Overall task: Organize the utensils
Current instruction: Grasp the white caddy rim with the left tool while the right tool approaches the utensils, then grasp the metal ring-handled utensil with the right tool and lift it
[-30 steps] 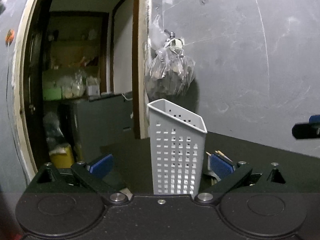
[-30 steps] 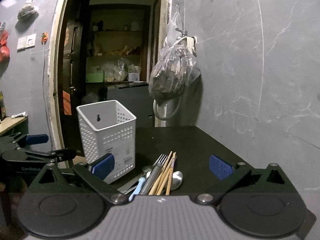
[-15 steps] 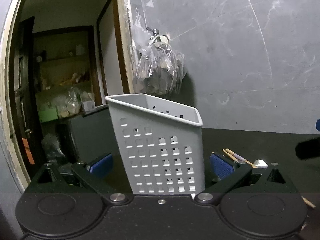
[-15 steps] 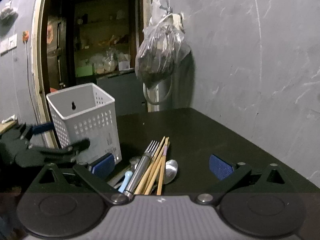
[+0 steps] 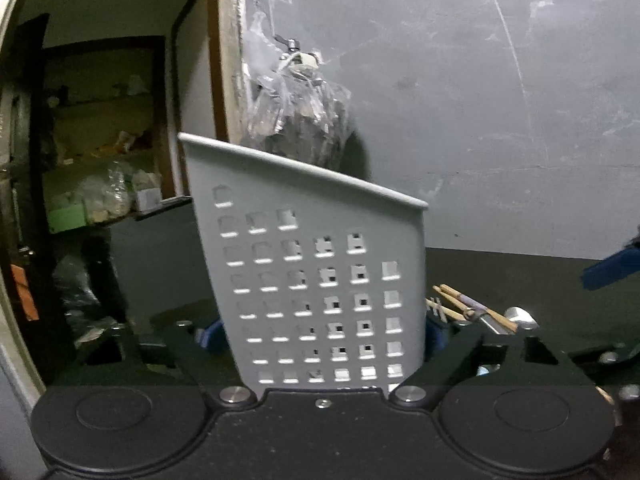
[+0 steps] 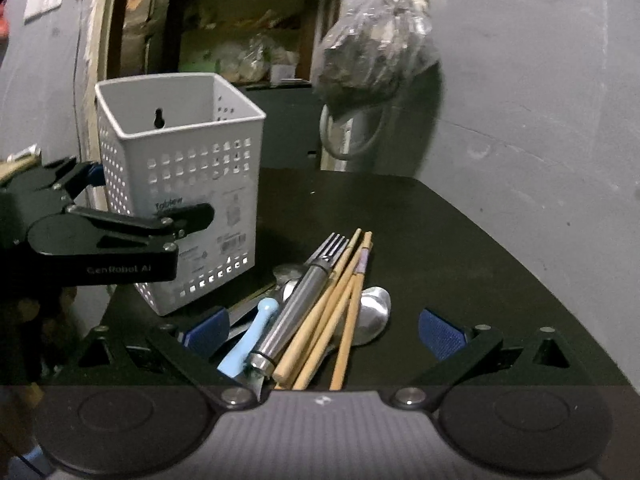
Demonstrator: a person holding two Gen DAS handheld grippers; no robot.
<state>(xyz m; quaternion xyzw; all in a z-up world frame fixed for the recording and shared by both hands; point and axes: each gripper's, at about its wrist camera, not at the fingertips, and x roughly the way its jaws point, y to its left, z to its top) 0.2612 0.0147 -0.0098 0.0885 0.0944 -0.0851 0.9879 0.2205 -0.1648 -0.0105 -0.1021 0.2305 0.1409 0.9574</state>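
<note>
Utensils (image 6: 316, 312) lie in a loose heap on the near part of the matte black tabletop (image 6: 440, 248), just right of the caddy. Starting at the left: the left tongs (image 6: 156, 200), black angular metal with blue pads, reach in from the left edge and straddle the white plastic caddy (image 6: 180, 200). Its jaws are closing, one finger (image 6: 188, 216) lying along the caddy's near labelled wall and the other at its far left side; the left wrist view has both blue pads tucked against the perforated walls. That caddy is a tall squarish bin, smooth-rimmed, its sides punched with rows of small square holes, a keyhole slot on the inner back wall, and it leans a little.

Moving right, the heap: a pale blue rounded handle (image 6: 248, 336), a brushed steel fork (image 6: 296, 304) with its tines pointing far, a bundle of bare wooden chopsticks (image 6: 336, 312) fanned across it, and a shiny spoon bowl (image 6: 374, 308) peeking out beneath.

The right tongs (image 6: 324, 332) hover over that heap, spread wide with nothing pinched, blue ribbed pads either side.

Far right and behind, a crinkled clear plastic bag (image 6: 372, 52) hangs on the rough grey wall (image 6: 520, 100).
</note>
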